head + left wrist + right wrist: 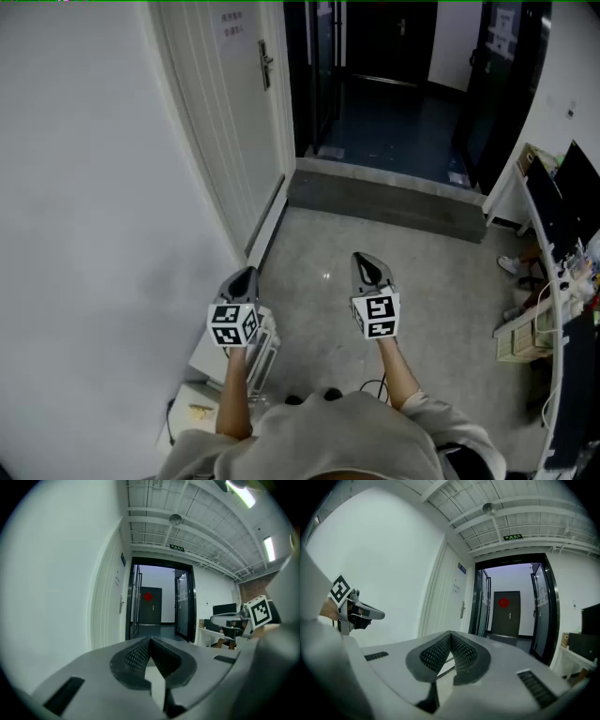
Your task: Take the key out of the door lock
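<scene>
Step in hand: the approach, by the look of it; the person stands well back from the white door (234,112) in the upper left of the head view, and nothing has been touched yet
Left hand-held gripper (247,277): closed and empty, its 2 ribbed pads meeting at the tips in the left gripper view, held out low in the frame
Right hand-held gripper (367,266): closed as well, nothing between the jaws, level with the left one and apart from it
Key: too small to make out in any view; it should sit at the lock by the door handle (265,64), far ahead of both tools
Next move: likely a walk forward to the door, then 1 gripper opened and lined up with the lock so the jaws can pinch the key's head and draw it straight out
Floor (375,253): pale grey and smooth, ending at a darker step (384,202) before a dim corridor
Room: plain white wall (84,187) filling the left of the frame, black-framed glass doors at top centre, a counter (551,281) with dark monitors at the right edge
</scene>
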### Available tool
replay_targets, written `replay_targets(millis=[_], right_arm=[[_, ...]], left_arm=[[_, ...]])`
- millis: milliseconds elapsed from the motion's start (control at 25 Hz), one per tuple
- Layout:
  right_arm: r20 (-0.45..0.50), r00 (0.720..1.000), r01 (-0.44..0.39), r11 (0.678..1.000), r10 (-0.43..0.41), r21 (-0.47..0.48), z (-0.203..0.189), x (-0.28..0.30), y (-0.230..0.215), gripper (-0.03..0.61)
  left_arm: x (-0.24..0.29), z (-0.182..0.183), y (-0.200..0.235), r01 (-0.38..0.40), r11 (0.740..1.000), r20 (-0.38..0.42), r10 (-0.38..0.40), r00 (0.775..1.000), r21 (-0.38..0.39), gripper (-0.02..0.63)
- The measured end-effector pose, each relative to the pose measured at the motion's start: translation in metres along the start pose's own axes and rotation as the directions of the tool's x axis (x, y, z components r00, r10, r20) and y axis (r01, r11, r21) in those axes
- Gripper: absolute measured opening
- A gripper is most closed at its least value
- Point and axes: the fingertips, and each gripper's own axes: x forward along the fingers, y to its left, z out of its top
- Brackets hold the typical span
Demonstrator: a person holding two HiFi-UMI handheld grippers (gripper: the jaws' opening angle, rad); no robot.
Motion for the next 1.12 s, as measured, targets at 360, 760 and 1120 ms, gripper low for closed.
replay_targets(millis=[360,760,1120], right_arm=[[0.019,1.000,-0.019,1.000,0.019,0.019,-0.001,-0.008,-0.022,0.023],[0.008,0.998,-0.059,0.998,0.059,0.015,-0.019,-0.010,-0.055,0.023],[-0.004,0.995,-0.102,0.994,0.102,0.032,-0.035,-0.003,-0.069,0.023]], left_arm=[[0.012,-0.002,-0.025,-0.012,1.000,0.004,0.012,1.000,0.009,0.018],[0.038,-0.007,-0.060,-0.024,1.000,-0.001,0.024,1.000,0.006,0.018],[0.058,-0.017,-0.077,-0.034,0.999,-0.032,0.034,0.999,0.002,0.018]])
